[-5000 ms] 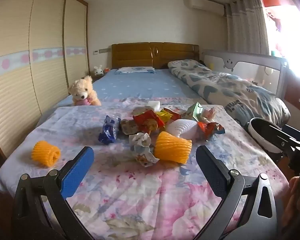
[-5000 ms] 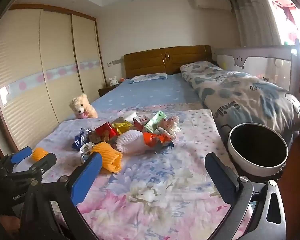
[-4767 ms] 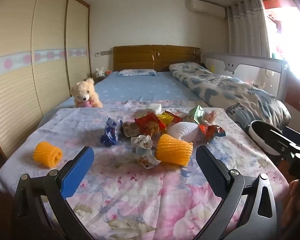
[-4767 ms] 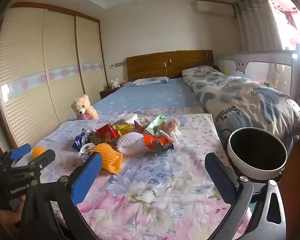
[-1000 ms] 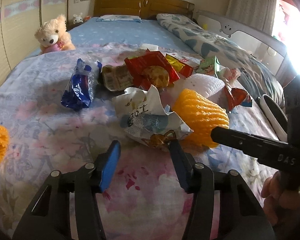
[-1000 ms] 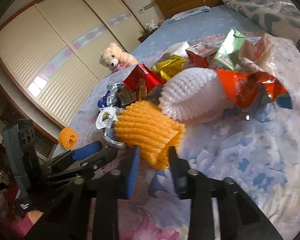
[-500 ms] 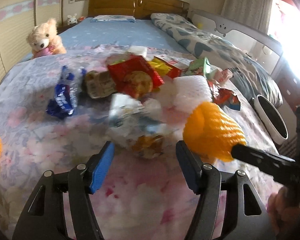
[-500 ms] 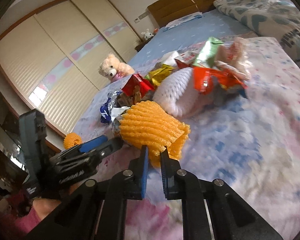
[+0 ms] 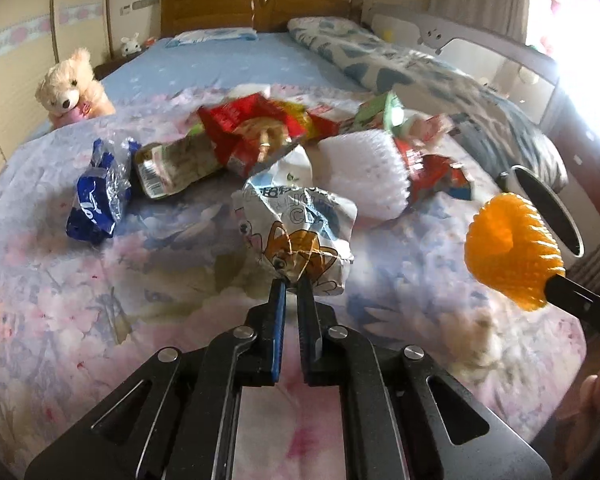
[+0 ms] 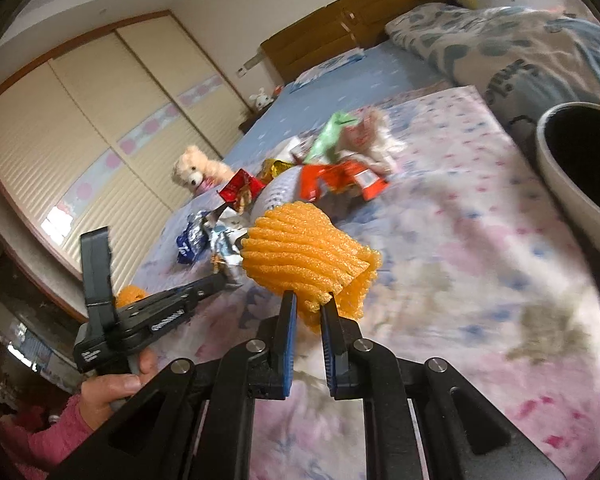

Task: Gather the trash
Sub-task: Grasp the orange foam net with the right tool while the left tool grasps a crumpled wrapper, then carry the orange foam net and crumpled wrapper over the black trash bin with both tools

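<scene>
A pile of trash lies on the flowered bedspread (image 9: 180,264). My left gripper (image 9: 292,286) has its jaws closing on the near edge of a crumpled white cartoon-print wrapper (image 9: 296,220), and the pads pinch it. My right gripper (image 10: 308,300) is shut on an orange foam fruit net (image 10: 304,256) and holds it in the air above the bedspread. The same orange net (image 9: 512,248) shows at the right of the left wrist view, close to the white bin (image 9: 518,170). In the right wrist view the bin (image 10: 560,168) stands at the right, off the bed's edge.
Behind the wrapper lie a blue wrapper (image 9: 96,200), a red snack bag (image 9: 252,132), a white foam net (image 9: 364,176) and other packets. A second orange net (image 10: 130,294) sits at the bed's left corner. A teddy bear (image 9: 70,84) sits far left.
My left jaws have gone from wide open around the white wrapper to shut on its edge. My right gripper has lifted the orange net and carried it right, nearer the bin.
</scene>
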Available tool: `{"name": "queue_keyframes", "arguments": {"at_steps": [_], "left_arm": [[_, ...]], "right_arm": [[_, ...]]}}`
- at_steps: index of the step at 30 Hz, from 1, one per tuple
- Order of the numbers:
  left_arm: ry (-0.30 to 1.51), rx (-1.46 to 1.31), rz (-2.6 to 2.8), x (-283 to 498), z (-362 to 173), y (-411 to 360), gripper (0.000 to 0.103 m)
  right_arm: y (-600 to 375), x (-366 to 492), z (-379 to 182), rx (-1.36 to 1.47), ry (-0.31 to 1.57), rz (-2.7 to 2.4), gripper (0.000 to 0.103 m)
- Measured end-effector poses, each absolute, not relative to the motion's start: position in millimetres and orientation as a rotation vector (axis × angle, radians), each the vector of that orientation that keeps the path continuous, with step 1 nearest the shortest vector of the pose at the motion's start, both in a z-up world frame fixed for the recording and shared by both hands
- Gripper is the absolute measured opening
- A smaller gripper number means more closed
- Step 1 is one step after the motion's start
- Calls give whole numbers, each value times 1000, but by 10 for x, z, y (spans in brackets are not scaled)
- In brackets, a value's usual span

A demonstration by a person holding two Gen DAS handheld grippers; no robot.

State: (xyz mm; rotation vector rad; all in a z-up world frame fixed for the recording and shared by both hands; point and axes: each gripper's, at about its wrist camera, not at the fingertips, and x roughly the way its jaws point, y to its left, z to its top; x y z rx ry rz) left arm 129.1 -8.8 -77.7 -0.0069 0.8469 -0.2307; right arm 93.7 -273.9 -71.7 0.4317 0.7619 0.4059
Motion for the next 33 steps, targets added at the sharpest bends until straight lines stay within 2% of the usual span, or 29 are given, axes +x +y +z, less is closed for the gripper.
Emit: {"name": "queue_keyframes", "arguments": {"at_steps": [11, 26, 28, 33], "left_arm": [[758, 6, -404, 951, -455, -525, 5], [725, 90, -640, 782, -296, -1389, 5], [722, 98, -662, 784, -287, -1486, 0], [722, 124, -696, 814, -274, -1722, 0]], "right_arm": [[-3175, 653, -677, 466, 721, 310, 11], [-3833, 426, -585, 492, 676, 142, 11], [-3936, 413, -575, 501, 670, 126, 11], [-4123, 419, -565, 513, 665, 95, 11]]}}
